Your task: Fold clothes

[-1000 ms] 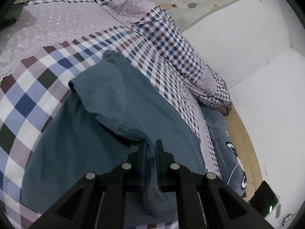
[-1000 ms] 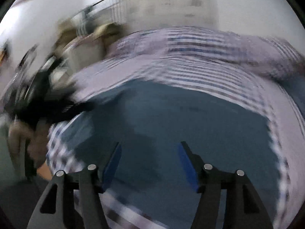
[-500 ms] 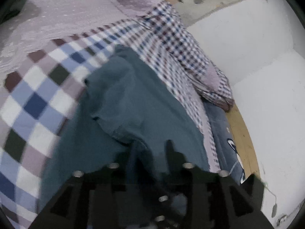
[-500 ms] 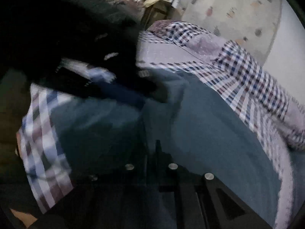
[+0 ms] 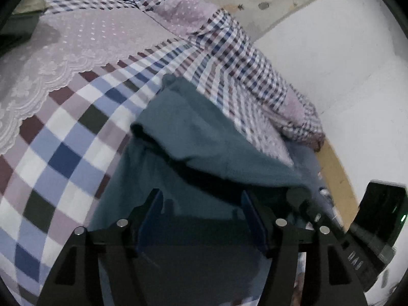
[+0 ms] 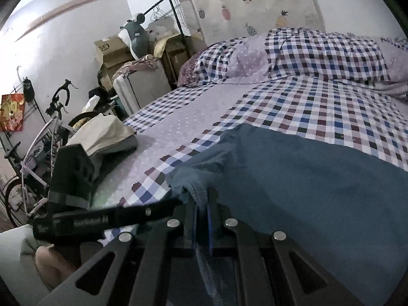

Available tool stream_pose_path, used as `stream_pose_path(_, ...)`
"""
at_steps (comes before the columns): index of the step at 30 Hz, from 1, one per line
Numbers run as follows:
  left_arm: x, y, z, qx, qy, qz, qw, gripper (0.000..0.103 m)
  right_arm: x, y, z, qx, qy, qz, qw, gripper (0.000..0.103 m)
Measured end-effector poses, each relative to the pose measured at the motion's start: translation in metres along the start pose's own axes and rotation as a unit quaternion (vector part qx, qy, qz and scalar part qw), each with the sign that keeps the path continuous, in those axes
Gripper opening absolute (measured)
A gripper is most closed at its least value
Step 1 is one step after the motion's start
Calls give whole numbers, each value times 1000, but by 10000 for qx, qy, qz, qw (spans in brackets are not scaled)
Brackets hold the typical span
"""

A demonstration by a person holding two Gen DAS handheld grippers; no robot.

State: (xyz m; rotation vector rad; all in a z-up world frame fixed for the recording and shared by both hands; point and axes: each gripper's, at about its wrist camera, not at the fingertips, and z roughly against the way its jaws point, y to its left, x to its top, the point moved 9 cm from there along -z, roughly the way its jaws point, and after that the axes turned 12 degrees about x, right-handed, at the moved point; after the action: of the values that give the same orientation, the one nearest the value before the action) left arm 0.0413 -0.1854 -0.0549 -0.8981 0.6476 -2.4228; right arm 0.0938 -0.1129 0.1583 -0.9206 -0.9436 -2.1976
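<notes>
Bed (image 6: 318,112) with checked cover, garment laid on it.
A teal garment (image 6: 306,178) lies spread on the near part; a bunched checked quilt (image 6: 326,51) sits along the far side; a cream folded item (image 6: 107,132) rests at the left edge.

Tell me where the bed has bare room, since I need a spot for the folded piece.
Free: the lilac dotted sheet between the cream bundle and the checked cover, and that cover beyond the blue garment up to the rumpled quilt. Crowded: the near edge, where the right gripper pinches the garment beside the open left gripper.
</notes>
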Motion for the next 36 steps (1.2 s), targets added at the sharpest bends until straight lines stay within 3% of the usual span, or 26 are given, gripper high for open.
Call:
stream_pose_path(5, 13, 0, -2, -101, -124, 143, 9998, 67, -4, 4, 3, 39, 12, 60, 10000, 5)
stream_pose_path(10, 23, -13, -2, -687, -91, 373, 9969, 67, -8, -1, 2, -15, 43, 66, 10000, 5)
stream_pose_path(15, 34, -24, 9, -1285, -183, 504, 9903, 56, -10, -3, 2, -84, 47, 98, 9999, 5)
stream_pose_path(20, 46, -35, 22, -1877, -274, 633, 9798, 61, -9, -10, 1, -82, 26, -3, 10000, 5)
stream_pose_path(23, 39, -19, 10, -727, -309, 168, 9967, 61, -9, -10, 0, -96, 15, 0, 10000, 5)
stream_pose_path(26, 31, -6, 4, 405, -384, -415, 9976, 61, -9, -11, -1, -77, 3, -32, 10000, 5)
stream_pose_path(30, 14, -13, -4, 865, -348, -1087, 9897, 61, -5, -14, 1, -3, -79, -163, 9998, 5)
stream_pose_path(33, 4, -21, -14, 1048, -269, -1350, 9849, 61, 0, -14, 5, 69, -203, -238, 9995, 5)
stream_pose_path(36, 4, -27, -17, 1284, -431, -1459, 9800, 61, 7, -10, 10, 150, -351, -230, 9990, 5)
